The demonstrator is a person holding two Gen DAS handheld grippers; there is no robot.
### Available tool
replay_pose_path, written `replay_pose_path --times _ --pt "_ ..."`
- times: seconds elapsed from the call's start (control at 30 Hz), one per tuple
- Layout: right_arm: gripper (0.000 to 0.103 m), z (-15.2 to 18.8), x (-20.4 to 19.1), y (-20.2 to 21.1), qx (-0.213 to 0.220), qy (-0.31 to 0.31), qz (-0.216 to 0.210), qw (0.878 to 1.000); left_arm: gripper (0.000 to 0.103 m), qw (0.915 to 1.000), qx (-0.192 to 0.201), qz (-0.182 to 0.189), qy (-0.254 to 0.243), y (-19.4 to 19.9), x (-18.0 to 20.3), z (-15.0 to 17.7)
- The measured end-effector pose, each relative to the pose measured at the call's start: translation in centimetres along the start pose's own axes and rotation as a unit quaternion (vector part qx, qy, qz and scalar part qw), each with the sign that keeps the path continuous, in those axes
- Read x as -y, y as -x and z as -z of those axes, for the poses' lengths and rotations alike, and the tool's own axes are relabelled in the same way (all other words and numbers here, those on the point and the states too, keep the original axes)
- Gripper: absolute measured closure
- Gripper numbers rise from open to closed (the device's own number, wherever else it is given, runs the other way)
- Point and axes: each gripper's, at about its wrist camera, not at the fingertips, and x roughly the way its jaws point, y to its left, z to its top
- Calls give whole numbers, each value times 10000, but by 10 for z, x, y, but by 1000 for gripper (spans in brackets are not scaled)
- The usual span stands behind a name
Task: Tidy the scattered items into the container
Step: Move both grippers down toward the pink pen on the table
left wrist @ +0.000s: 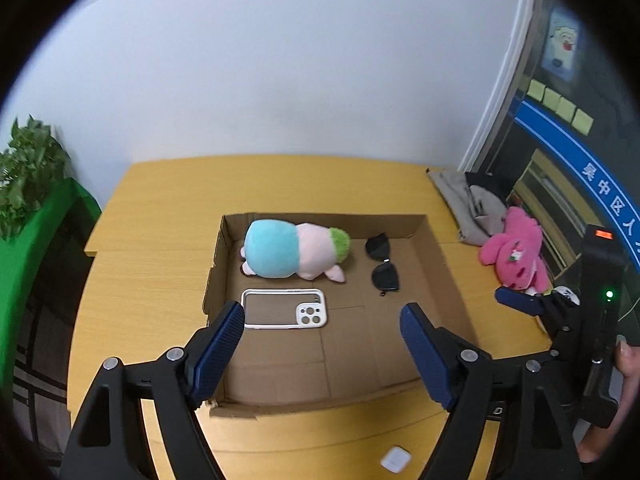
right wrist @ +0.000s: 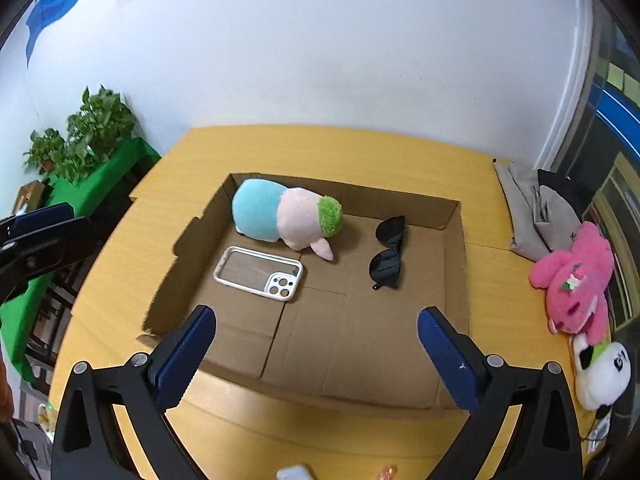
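A shallow cardboard box (left wrist: 440,256) (right wrist: 454,248) lies on the yellow table. Inside it rest a blue, pink and green plush (left wrist: 292,254) (right wrist: 286,216), a white-rimmed clear phone case (left wrist: 284,308) (right wrist: 258,273) and black sunglasses (left wrist: 382,264) (right wrist: 388,254). My left gripper (left wrist: 322,318) hovers open above the box's near side, nothing between its fingers. My right gripper (right wrist: 316,322) is open too, empty, over the box's near half. A pink plush (left wrist: 516,254) (right wrist: 576,280) and a white plush (right wrist: 602,372) lie on the table right of the box. A small white case (left wrist: 395,459) sits near the front edge.
Grey folded cloth (left wrist: 468,208) (right wrist: 532,216) lies at the table's far right corner. A green-covered stand with plants (left wrist: 36,184) (right wrist: 88,148) is left of the table. A white wall stands behind, a window to the right. The other gripper (left wrist: 560,312) (right wrist: 36,240) shows at each view's edge.
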Motion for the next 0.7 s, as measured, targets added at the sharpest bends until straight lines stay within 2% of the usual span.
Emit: replay_pose_path --times 0.1,0.2,0.27,0.4,0.47,0.57,0.7 --pt "1 8 1 21 104 -28 4 9999 23 9999 108 37 26 22 17 5" --pt "1 16 10 41 160 -125 21 9998 23 9999 130 83 -53 23 33 14" --pt "1 23 17 53 148 -605 333 9975 23 9998 86 109 -105 23 42 21" --pt "0 49 39 65 13 -925 415 9948 23 9995 -121 263 -115 20 61 43" --pt "0 72 53 65 -153 -1117 538 9922 23 9988 -286 357 -167 13 70 58" --pt "0 121 76 56 -657 -1571 706 9829 23 9964 -631 515 -252 -8 84 87" --pt "1 195 100 26 -1489 -2295 781 9587 23 9886 -1296 706 -291 -47 98 136"
